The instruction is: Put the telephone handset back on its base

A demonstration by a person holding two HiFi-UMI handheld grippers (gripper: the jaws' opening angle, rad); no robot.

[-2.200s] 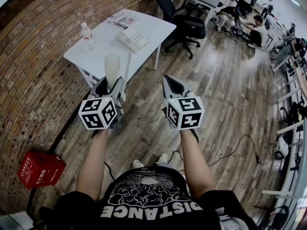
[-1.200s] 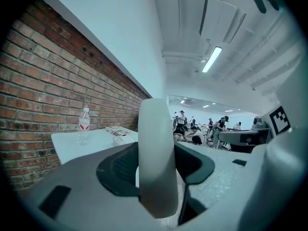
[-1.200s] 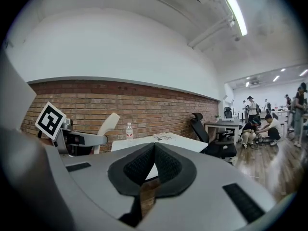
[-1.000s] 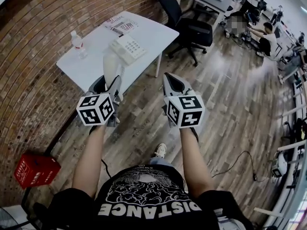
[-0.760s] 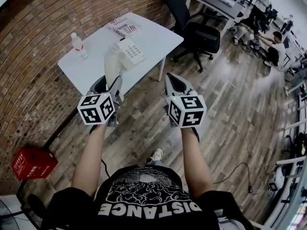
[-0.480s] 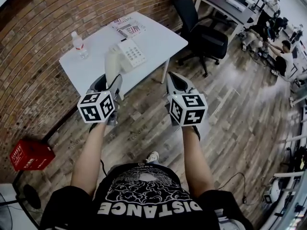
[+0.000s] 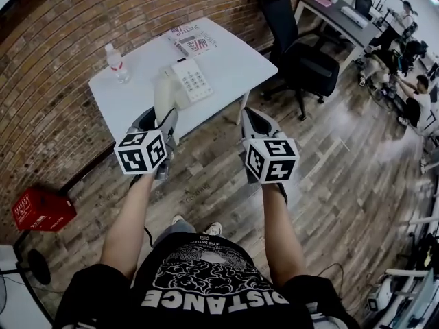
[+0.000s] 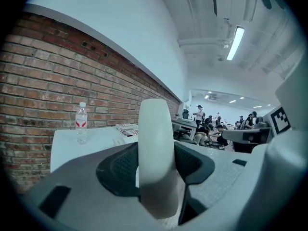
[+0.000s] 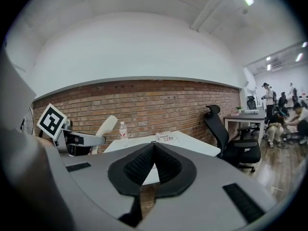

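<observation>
My left gripper is shut on the white telephone handset, which stands upright between its pads and fills the middle of the left gripper view. The white telephone base with its keypad lies on the white table, just beyond the handset. A cord hangs from the handset towards the table. My right gripper is shut with nothing in it, level with the left one, over the wooden floor off the table's near edge. From the right gripper view the handset shows at the left.
A water bottle stands at the table's left and magazines lie at its far end. A black office chair is to the right of the table and a red crate sits by the brick wall. People sit at the far right.
The person has walked towards the table, so the table and the base now lie nearer the grippers. Both grippers keep their pose, and the left still holds the handset.
</observation>
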